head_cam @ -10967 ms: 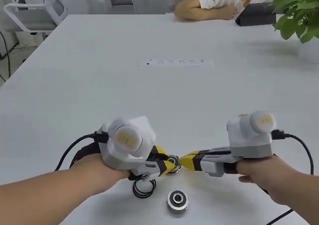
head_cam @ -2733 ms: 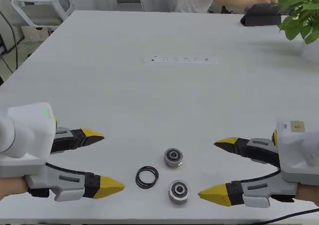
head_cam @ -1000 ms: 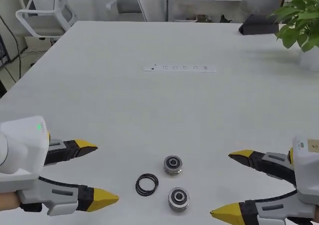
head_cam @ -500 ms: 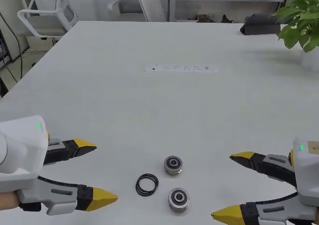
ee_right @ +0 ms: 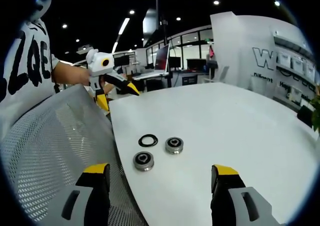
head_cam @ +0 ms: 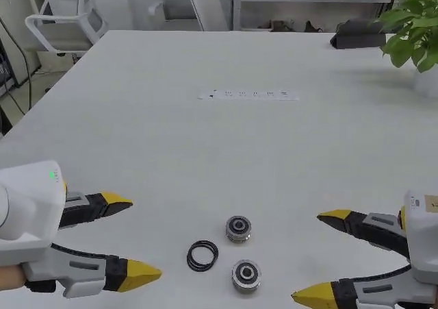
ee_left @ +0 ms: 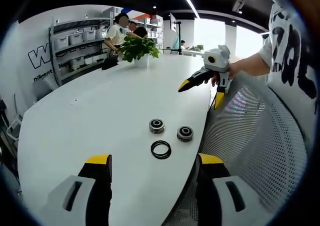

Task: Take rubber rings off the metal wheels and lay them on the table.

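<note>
Two metal wheels lie near the table's front edge, one [head_cam: 238, 227] farther from me and one [head_cam: 245, 275] nearer. Black rubber rings [head_cam: 202, 255] lie flat just left of them. My left gripper [head_cam: 131, 238] hangs open at the lower left, apart from everything. My right gripper [head_cam: 327, 255] is open at the lower right, nothing between its yellow tips. The left gripper view has the wheels [ee_left: 157, 126] [ee_left: 185, 133], the rings [ee_left: 161, 149] and the right gripper [ee_left: 200, 88] beyond. The right gripper view has the wheels [ee_right: 174, 144] [ee_right: 143, 160] and the rings [ee_right: 148, 140].
A white power strip [head_cam: 249, 94] lies at mid-table. A potted plant [head_cam: 413, 25] and a dark bag [head_cam: 360, 33] stand at the far right. A white chair [head_cam: 58, 21] is at the far left. A grey mesh chair back [ee_left: 250, 141] sits against the table's front edge.
Both grippers have let go of the wheel and drawn apart to the sides, open. In the last second they stay almost still; the right one sinks slightly.
</note>
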Motion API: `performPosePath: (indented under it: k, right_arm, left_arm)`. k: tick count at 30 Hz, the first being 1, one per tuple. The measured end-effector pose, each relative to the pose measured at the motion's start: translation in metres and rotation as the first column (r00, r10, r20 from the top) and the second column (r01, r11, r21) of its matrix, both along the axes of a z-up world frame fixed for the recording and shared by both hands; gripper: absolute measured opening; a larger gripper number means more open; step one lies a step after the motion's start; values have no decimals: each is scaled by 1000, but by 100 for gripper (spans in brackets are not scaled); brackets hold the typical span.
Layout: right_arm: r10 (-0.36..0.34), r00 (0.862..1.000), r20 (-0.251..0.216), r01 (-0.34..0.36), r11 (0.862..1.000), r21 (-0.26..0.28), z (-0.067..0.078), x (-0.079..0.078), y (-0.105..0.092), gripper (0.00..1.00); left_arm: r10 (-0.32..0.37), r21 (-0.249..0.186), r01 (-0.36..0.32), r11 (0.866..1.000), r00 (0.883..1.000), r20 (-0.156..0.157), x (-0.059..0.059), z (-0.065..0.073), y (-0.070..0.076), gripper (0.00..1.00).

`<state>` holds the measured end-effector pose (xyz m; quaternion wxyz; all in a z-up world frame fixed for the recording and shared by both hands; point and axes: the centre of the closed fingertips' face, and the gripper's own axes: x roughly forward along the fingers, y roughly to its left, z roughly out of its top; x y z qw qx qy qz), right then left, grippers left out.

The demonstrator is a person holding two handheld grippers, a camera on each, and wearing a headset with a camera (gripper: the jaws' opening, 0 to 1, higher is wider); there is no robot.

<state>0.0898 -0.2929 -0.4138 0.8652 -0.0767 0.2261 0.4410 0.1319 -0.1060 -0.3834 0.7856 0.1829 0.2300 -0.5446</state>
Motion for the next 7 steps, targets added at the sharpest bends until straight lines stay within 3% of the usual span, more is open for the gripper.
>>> performPosePath:
  k: [7]
  right_arm:
    - [3,1000,-2,-3,1000,-2,-1,0,0,83]
  left_arm:
    - [0,2,0,1000,1000,-1,-1,0,0,66]
